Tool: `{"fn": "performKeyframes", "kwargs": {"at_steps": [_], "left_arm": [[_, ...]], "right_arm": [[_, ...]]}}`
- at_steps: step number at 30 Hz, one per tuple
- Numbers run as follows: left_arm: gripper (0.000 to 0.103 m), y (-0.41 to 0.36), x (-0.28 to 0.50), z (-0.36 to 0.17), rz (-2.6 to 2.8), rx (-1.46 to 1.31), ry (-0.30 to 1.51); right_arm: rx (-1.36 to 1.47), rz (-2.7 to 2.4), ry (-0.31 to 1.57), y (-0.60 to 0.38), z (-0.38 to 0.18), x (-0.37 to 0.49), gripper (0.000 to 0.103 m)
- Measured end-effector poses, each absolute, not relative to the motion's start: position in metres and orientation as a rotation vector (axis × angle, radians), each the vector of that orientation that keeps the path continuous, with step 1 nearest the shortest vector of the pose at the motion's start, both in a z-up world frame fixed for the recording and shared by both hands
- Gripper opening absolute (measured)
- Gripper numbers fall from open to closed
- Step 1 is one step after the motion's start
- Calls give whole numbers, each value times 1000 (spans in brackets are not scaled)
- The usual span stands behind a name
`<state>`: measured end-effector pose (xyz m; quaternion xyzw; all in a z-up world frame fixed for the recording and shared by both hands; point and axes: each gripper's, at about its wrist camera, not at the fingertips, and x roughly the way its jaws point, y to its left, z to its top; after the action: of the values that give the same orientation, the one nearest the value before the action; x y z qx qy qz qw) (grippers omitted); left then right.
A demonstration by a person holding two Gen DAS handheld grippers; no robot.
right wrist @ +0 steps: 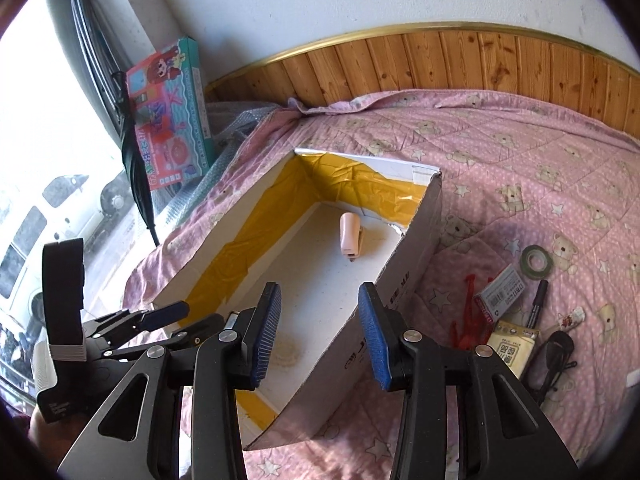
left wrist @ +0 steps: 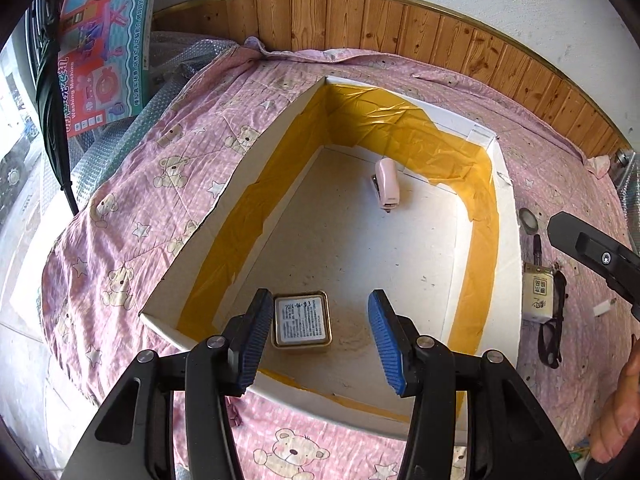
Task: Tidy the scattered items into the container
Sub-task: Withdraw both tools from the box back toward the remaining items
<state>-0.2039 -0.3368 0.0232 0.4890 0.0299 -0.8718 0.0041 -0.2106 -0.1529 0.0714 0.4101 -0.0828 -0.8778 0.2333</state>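
A white cardboard box [left wrist: 510, 216] lined with yellow tape lies on the pink bedspread. Inside it are a pink stapler [left wrist: 386, 184] near the far wall and a square gold tin [left wrist: 302, 320] near the front wall. My left gripper [left wrist: 320, 338] hangs open over the box's near end, just right of the tin, holding nothing. My right gripper [right wrist: 320, 330] is open and empty above the box's right wall [right wrist: 416, 240]. Scattered right of the box are a green tape roll [right wrist: 538, 260], a red item [right wrist: 466, 316], a small grey carton [right wrist: 502, 294], a marker [right wrist: 536, 308], a cream packet [right wrist: 514, 348] and black glasses [right wrist: 556, 352].
A wood-panelled wall [right wrist: 480, 60] runs behind the bed. A toy carton [right wrist: 172, 120] and bubble wrap [right wrist: 236, 120] lean at the back left beside a bright window. A hand [left wrist: 616, 420] shows at the lower right. Open bedspread [right wrist: 540, 140] lies beyond the scattered items.
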Motion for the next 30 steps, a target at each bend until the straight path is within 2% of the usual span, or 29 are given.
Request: {"fn": "performKeyframes", "kwargs": {"at_steps": [15, 24, 30], "left_arm": [[51, -298, -158, 48, -2823, 1486, 56], [51, -263, -143, 44, -2913, 1535, 86], [51, -223, -142, 27, -2935, 1630, 12]], "right_arm": [[1170, -2418, -367, -108, 50, -144, 43], [1261, -2425, -516, -59, 16, -116, 43], [1312, -2458, -598, -25, -4, -113, 44]]}}
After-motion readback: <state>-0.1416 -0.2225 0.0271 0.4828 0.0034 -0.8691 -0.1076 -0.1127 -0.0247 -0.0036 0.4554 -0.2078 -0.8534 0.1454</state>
